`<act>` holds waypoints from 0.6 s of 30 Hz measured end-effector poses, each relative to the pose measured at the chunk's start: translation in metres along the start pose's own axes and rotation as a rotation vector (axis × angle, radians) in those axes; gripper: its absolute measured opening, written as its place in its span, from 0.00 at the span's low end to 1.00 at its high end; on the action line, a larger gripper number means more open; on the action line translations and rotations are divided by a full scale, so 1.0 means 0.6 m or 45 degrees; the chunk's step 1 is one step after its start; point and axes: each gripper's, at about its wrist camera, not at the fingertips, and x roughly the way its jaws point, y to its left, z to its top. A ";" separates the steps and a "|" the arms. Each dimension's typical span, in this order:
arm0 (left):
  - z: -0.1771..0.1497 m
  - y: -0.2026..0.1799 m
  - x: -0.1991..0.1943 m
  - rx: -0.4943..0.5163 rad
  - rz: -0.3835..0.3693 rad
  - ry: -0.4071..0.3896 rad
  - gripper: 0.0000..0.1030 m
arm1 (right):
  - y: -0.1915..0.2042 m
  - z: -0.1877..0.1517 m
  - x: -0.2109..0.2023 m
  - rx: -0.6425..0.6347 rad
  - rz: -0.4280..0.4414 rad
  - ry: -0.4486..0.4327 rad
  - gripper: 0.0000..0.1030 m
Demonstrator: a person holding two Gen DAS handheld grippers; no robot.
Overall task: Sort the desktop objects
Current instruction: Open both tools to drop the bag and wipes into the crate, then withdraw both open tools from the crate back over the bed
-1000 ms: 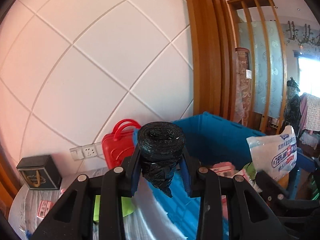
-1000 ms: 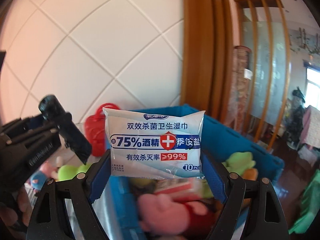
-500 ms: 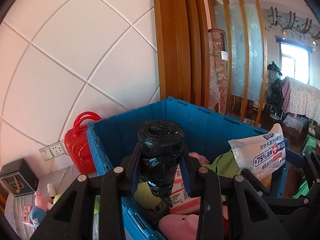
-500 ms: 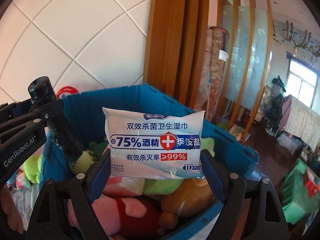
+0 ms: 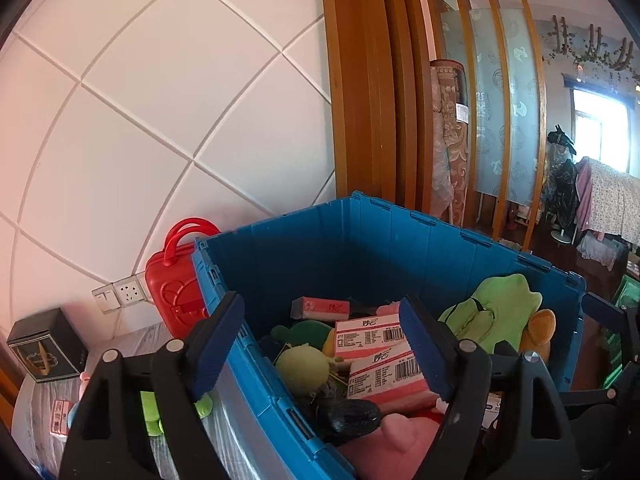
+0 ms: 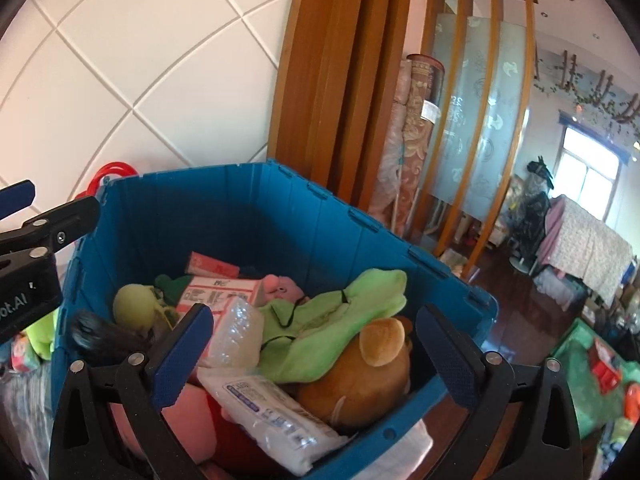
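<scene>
We hold both tools tilted down over the blue crate [image 5: 360, 240]. The left tool [image 5: 322, 344] and right tool [image 6: 314, 356] have just opened, nothing between them. Its far wall rises ahead.

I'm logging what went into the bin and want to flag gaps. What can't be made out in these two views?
- Bin floor: hidden in both views by the piled toys and packs inside the blue bin.
- Print on the wipes pack: right wrist view, too small and blurred.
- Black bag roll: left wrist view, partly behind the bin wall; blurred in the right.
- Red case: mostly hidden by the bin.
</scene>
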 end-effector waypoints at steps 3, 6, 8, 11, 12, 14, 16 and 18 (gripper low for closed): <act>-0.009 0.024 -0.009 -0.027 0.011 0.016 0.78 | 0.014 0.000 -0.011 -0.011 0.018 -0.003 1.00; -0.023 0.054 -0.020 -0.058 0.038 0.039 0.78 | 0.038 -0.001 -0.032 -0.029 0.051 -0.023 1.00; -0.033 0.077 -0.031 -0.077 0.062 0.047 0.78 | 0.056 -0.001 -0.043 -0.043 0.071 -0.027 1.00; -0.045 0.108 -0.047 -0.105 0.091 0.049 0.78 | 0.079 -0.001 -0.056 -0.046 0.093 -0.033 1.00; -0.051 0.119 -0.054 -0.113 0.100 0.050 0.78 | 0.088 -0.001 -0.061 -0.048 0.102 -0.034 1.00; -0.062 0.140 -0.068 -0.122 0.118 0.051 0.78 | 0.105 -0.003 -0.072 -0.052 0.125 -0.036 1.00; -0.077 0.165 -0.085 -0.130 0.147 0.051 0.78 | 0.125 -0.005 -0.088 -0.053 0.145 -0.046 1.00; -0.091 0.189 -0.099 -0.146 0.168 0.056 0.78 | 0.149 -0.007 -0.105 -0.058 0.172 -0.057 1.00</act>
